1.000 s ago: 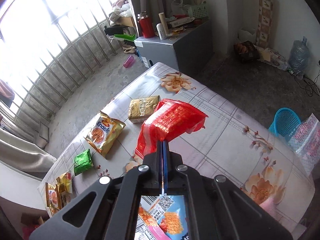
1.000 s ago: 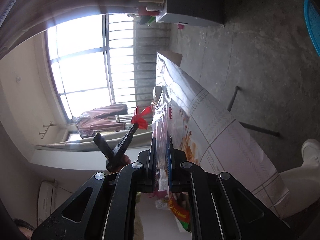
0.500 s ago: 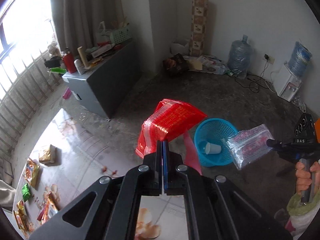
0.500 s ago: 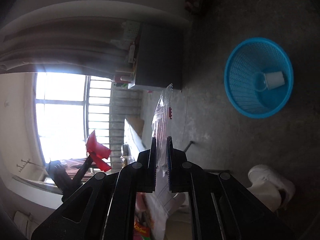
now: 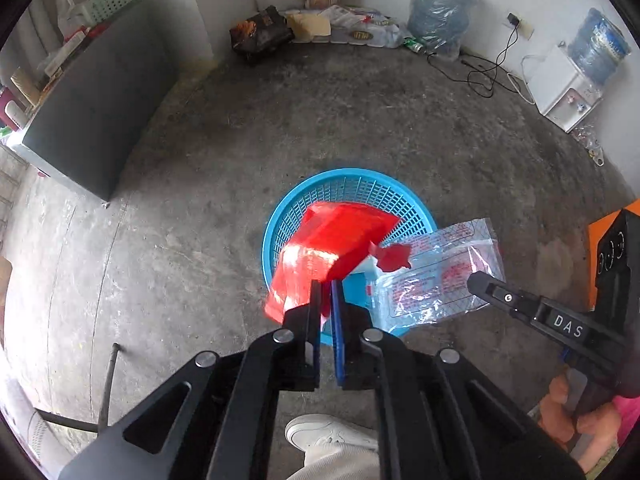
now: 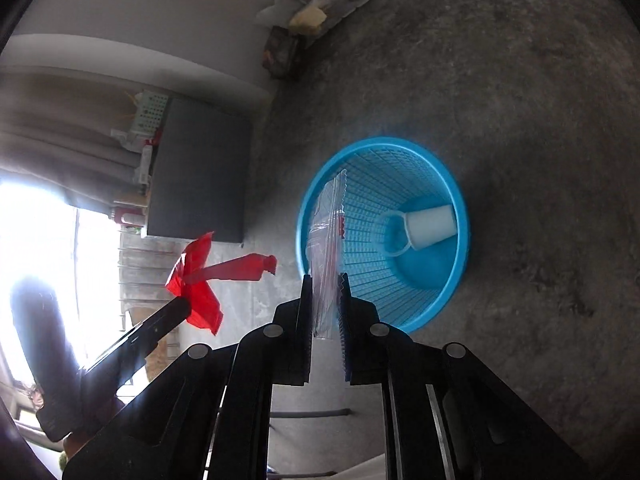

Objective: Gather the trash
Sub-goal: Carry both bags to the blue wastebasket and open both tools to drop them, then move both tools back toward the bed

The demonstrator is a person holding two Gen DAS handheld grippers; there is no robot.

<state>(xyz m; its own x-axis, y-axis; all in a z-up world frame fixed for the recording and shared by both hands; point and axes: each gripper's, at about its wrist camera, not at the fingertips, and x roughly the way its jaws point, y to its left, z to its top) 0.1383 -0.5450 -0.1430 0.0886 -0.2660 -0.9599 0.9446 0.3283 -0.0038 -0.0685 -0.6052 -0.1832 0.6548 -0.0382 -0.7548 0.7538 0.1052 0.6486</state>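
Observation:
A blue mesh basket (image 5: 348,174) stands on the concrete floor, and inside it lies a white cup (image 6: 428,222). My left gripper (image 5: 326,288) points down over the basket's near rim. Its jaws are opening by a narrow gap, with the crumpled red wrapper (image 5: 336,240) still between the tips. My right gripper (image 6: 325,280) hovers at the basket's (image 6: 380,142) left rim. Its jaws are opening too, and a clear plastic bag with red print (image 6: 326,240) stands loose between the parted pads. The left wrist view shows that bag (image 5: 436,276) beside the red wrapper.
A grey cabinet (image 5: 92,108) loaded with clutter stands at the left. Along the far wall are bags, a water bottle (image 5: 440,8), a dispenser (image 5: 564,88) and loose cables. A person's white shoe (image 5: 328,432) and hand (image 5: 572,420) are near. A table leg (image 5: 106,384) is at the lower left.
Both grippers swung away from the table and down over the blue basket, carrying the red wrapper and the clear bag. Both pairs of jaws, tight before, now show a gap.

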